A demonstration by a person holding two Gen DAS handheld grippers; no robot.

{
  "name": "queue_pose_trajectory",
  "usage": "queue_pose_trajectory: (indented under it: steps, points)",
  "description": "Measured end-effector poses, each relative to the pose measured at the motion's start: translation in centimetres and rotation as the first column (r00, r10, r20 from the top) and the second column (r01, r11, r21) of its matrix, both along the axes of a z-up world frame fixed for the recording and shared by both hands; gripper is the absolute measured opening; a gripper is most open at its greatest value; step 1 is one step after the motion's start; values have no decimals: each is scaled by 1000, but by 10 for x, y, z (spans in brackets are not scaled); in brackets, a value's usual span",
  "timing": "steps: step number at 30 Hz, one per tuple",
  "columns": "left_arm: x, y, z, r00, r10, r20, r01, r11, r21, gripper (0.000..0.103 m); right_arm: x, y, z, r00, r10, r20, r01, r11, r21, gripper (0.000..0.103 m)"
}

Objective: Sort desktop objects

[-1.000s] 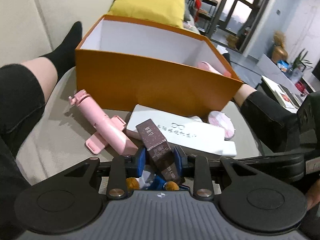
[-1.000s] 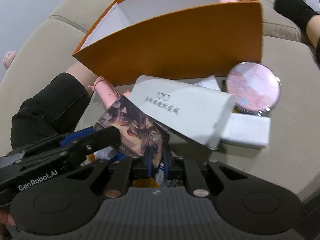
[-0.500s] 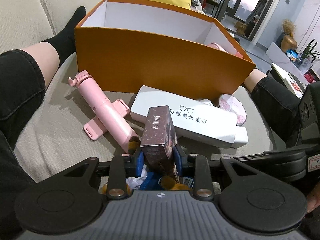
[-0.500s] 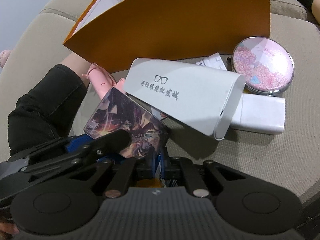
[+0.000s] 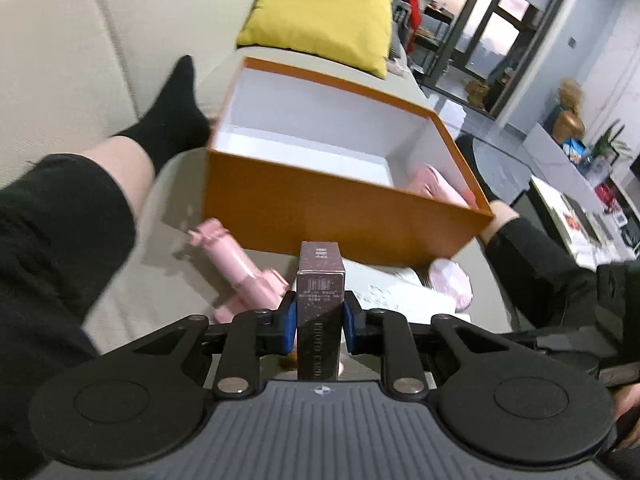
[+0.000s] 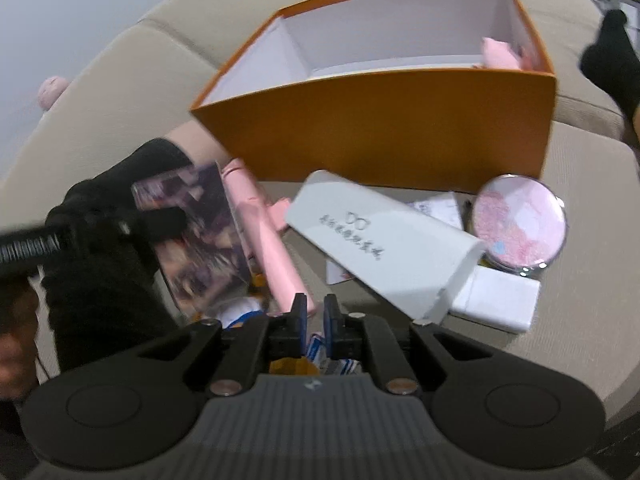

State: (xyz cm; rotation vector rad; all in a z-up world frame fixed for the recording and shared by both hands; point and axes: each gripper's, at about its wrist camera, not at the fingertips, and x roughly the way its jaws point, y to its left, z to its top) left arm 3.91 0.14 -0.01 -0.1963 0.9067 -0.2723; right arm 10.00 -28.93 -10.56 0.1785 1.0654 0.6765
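Observation:
My left gripper (image 5: 319, 318) is shut on a dark photo card box (image 5: 320, 296), held up in front of the orange box (image 5: 344, 216). The card box also shows in the right wrist view (image 6: 196, 236), lifted at the left. The orange box (image 6: 384, 128) is open, with a pink item (image 5: 434, 186) inside at its right end. My right gripper (image 6: 315, 318) is nearly shut and empty, low over small items. A white glasses case (image 6: 384, 248), a pink selfie stick (image 6: 264, 248), a round pink mirror (image 6: 518, 222) and a white block (image 6: 496, 300) lie in front of the box.
All this rests on a beige sofa cushion (image 5: 120, 304). The person's legs in black (image 5: 52, 240) flank the pile. A yellow pillow (image 5: 320, 16) lies behind the box. Small toys and cards (image 6: 240, 308) lie under the right gripper.
My left gripper has lifted the card box up and away from the pile, toward the orange box. My right gripper has pulled back and let go of the card box.

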Motion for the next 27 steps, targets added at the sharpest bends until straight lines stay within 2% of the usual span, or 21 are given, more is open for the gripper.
queue_pose_trajectory:
  steps: [2, 3, 4, 9, 11, 14, 18, 22, 27]
  points:
    - [-3, 9, 9, 1000, -14, -9, 14, 1000, 4, 26, -1, 4, 0, 998, 44, -32, -44, 999, 11, 19]
    - [-5, 11, 12, 1000, -25, -16, 25, 1000, 8, 25, -2, 8, -1, 996, 76, -49, -75, 997, 15, 36]
    - [-7, 14, 15, 999, -37, -31, 38, 999, 16, 25, -4, 14, -2, 993, 102, -55, -102, 995, 13, 42]
    - [-14, 21, 9, 986, -76, -145, 86, 995, 57, 26, -16, 42, -9, 966, 254, -44, -257, 961, -105, 42]
    - [-16, 23, 1, 980, -79, -181, 95, 992, 81, 26, -20, 51, -13, 952, 302, -41, -305, 940, -152, 48]
    - [-13, 29, -19, 973, -46, -227, 73, 991, 112, 26, -23, 59, -16, 938, 345, -26, -343, 919, -192, 51]
    - [-2, 30, -40, 970, -15, -243, 41, 994, 103, 26, -13, 61, -26, 939, 341, -55, -345, 922, -177, 54]
    - [3, 21, -58, 968, 2, -249, 41, 985, 167, 29, -9, 62, -33, 944, 321, -78, -329, 931, -155, 56]
    - [-2, 12, -65, 971, -6, -240, 64, 970, 234, 32, -10, 65, -38, 948, 305, -86, -316, 936, -155, 55]
